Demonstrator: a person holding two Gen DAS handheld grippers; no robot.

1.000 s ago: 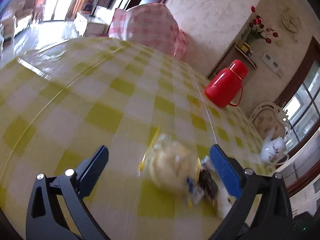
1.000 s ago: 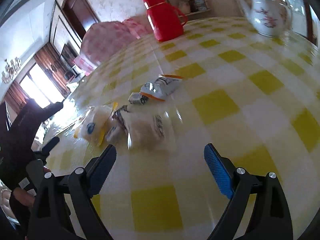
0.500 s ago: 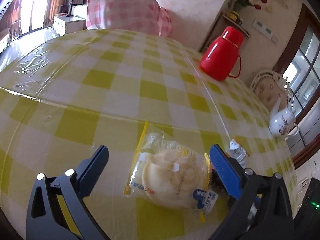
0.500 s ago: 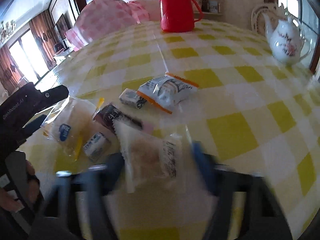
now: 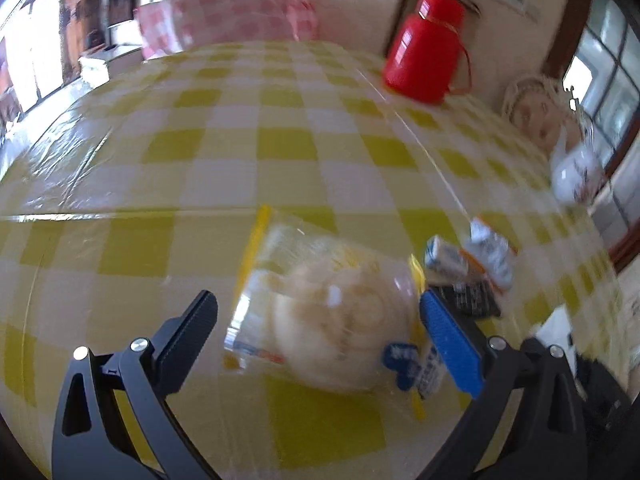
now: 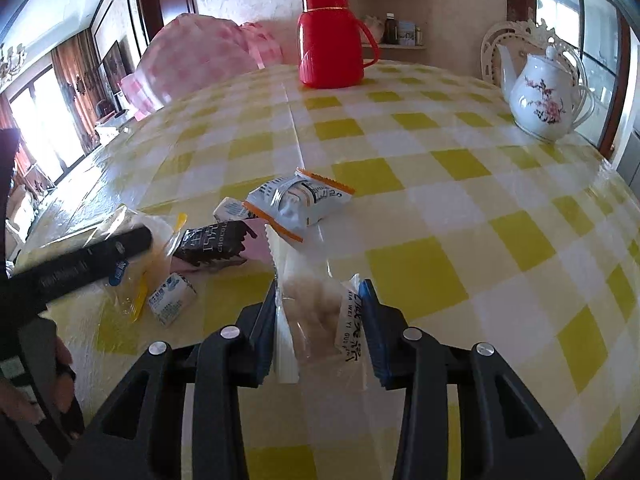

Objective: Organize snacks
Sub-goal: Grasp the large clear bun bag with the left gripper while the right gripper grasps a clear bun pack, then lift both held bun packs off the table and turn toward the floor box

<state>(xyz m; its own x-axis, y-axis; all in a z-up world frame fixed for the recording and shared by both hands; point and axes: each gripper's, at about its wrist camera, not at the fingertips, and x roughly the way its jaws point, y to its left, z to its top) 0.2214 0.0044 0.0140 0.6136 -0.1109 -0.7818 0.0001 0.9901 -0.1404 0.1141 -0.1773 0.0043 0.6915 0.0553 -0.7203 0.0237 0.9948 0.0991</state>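
Several snack packets lie on the yellow checked tablecloth (image 6: 420, 168). My right gripper (image 6: 320, 300) has its jaws closing, and both blue pads press a clear packet of pale pastry (image 6: 312, 292) that stands up between them. My left gripper (image 5: 316, 304) is open, with a bagged round bun (image 5: 332, 320) lying between its fingers and apart from both. One left finger (image 6: 80, 264) shows over that bun bag (image 6: 156, 256) in the right wrist view. Beside it lie a dark chocolate bar (image 6: 212, 242), a grey and orange packet (image 6: 300, 200) and a small white packet (image 6: 172, 298).
A red flask (image 6: 330, 40) stands at the table's far side and a flowered white teapot (image 6: 544, 100) at the far right, with an ornate plate (image 6: 516, 40) behind it. A pink checked cover (image 6: 200, 60) rises beyond the far edge. A hand (image 6: 60, 364) shows at lower left.
My right gripper's jaws went from wide open to closed on the clear pastry packet. My left gripper rolled and came down closer over the bagged bun, still open.
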